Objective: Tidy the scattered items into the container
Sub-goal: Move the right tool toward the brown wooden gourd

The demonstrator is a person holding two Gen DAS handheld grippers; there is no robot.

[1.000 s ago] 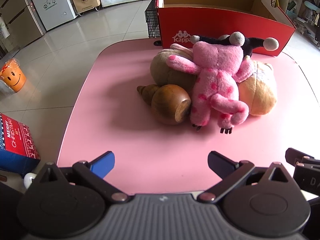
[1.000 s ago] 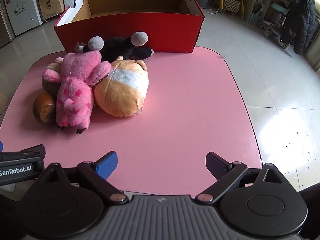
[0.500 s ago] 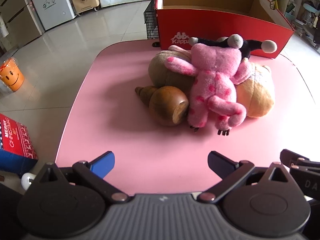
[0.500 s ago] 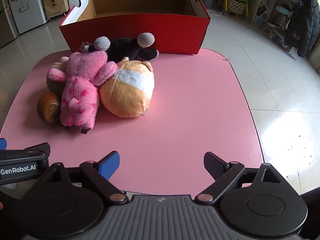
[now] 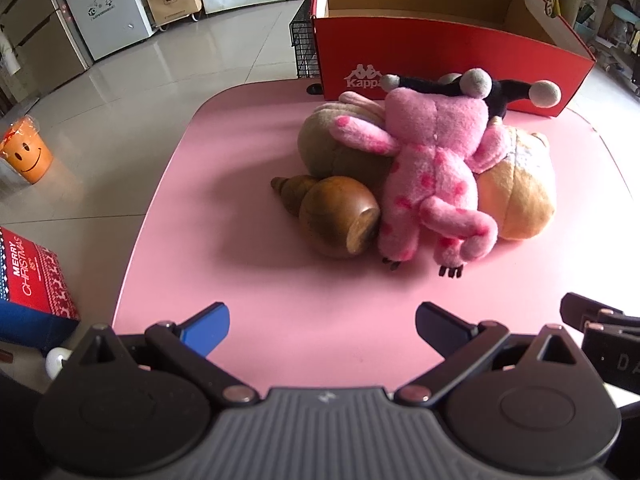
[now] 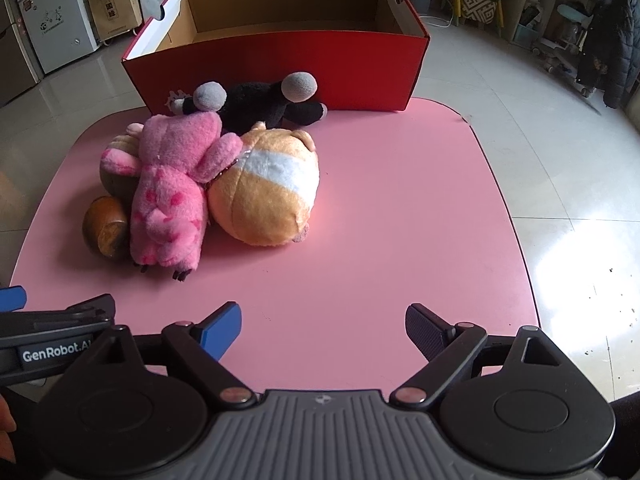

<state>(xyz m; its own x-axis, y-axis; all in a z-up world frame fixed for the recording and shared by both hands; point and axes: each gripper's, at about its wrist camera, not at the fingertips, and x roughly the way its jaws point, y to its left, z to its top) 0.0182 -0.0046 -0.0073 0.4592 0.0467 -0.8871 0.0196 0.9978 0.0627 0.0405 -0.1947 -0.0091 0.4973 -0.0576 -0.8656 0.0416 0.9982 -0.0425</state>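
Observation:
A red cardboard box (image 5: 440, 56) (image 6: 280, 64) stands open-topped at the far edge of the pink table (image 5: 240, 160). In front of it lies a pile: a pink spotted plush (image 5: 432, 160) (image 6: 172, 184), a round orange-and-white plush (image 5: 524, 192) (image 6: 268, 192), a black plush with grey ends (image 5: 500, 90) (image 6: 256, 104), a brown wooden gourd (image 5: 332, 216) (image 6: 104, 224) and an olive plush (image 5: 328, 148). My left gripper (image 5: 322, 326) hangs open over the near table edge, short of the pile. My right gripper (image 6: 322, 328) is open beside it, holding nothing.
Tiled floor surrounds the table. To the left on the floor are an orange smiley bucket (image 5: 26, 156) and a red Christmas box (image 5: 32, 280). A black wire basket (image 5: 304, 48) sits behind the red box. Bare pink tabletop (image 6: 400, 208) lies right of the pile.
The right gripper's jaws have narrowed slightly. Both views have shifted a little. The toys and the box have not moved.

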